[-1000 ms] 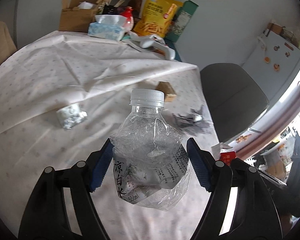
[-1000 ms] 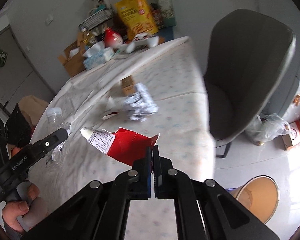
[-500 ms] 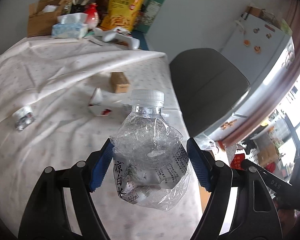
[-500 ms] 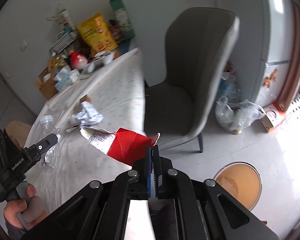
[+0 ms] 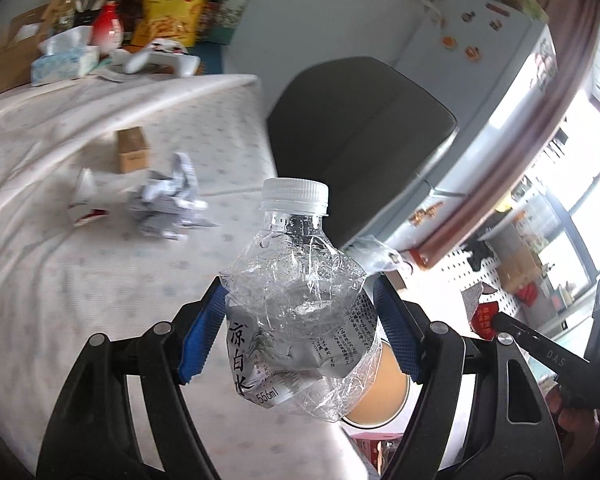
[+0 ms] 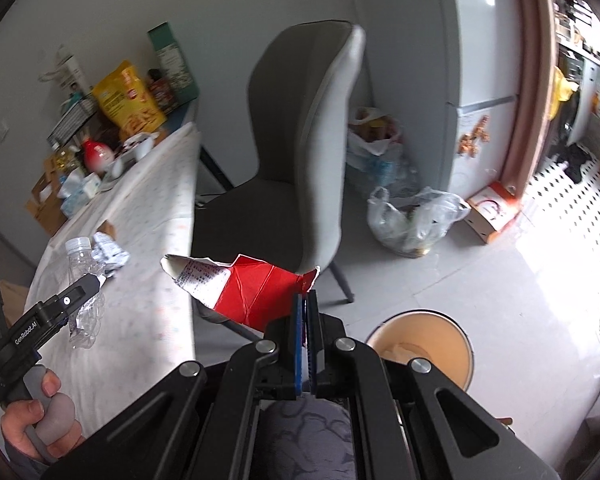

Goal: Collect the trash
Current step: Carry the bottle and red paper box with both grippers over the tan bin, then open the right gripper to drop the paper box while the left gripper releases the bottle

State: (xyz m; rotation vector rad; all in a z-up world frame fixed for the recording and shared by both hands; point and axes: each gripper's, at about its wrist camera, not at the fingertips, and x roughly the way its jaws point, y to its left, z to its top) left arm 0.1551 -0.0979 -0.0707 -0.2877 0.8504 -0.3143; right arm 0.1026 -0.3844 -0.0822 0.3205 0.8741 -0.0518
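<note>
A crushed clear plastic bottle (image 5: 296, 304) with a white cap and a printed label sits between the blue pads of my left gripper (image 5: 300, 320), which is shut on it above the table's right edge. The right wrist view shows the same bottle (image 6: 85, 276) at the left. My right gripper (image 6: 305, 304) is shut on a torn red and white carton (image 6: 252, 292), held in the air beside the chair. A round tan bin (image 6: 420, 344) stands on the floor just right of that gripper. Behind the bottle, part of the bin (image 5: 380, 396) shows.
A crumpled silver wrapper (image 5: 168, 200), a white and red paper scrap (image 5: 86, 200) and a small brown box (image 5: 132, 152) lie on the tablecloth. A grey chair (image 6: 292, 140) stands by the table. Plastic bags (image 6: 416, 220) and a fridge (image 6: 480, 60) lie beyond it. Groceries crowd the table's far end.
Both grippers have swung right, off the table toward the floor by the chair, each keeping its hold. The tan bin has come into view under them.
</note>
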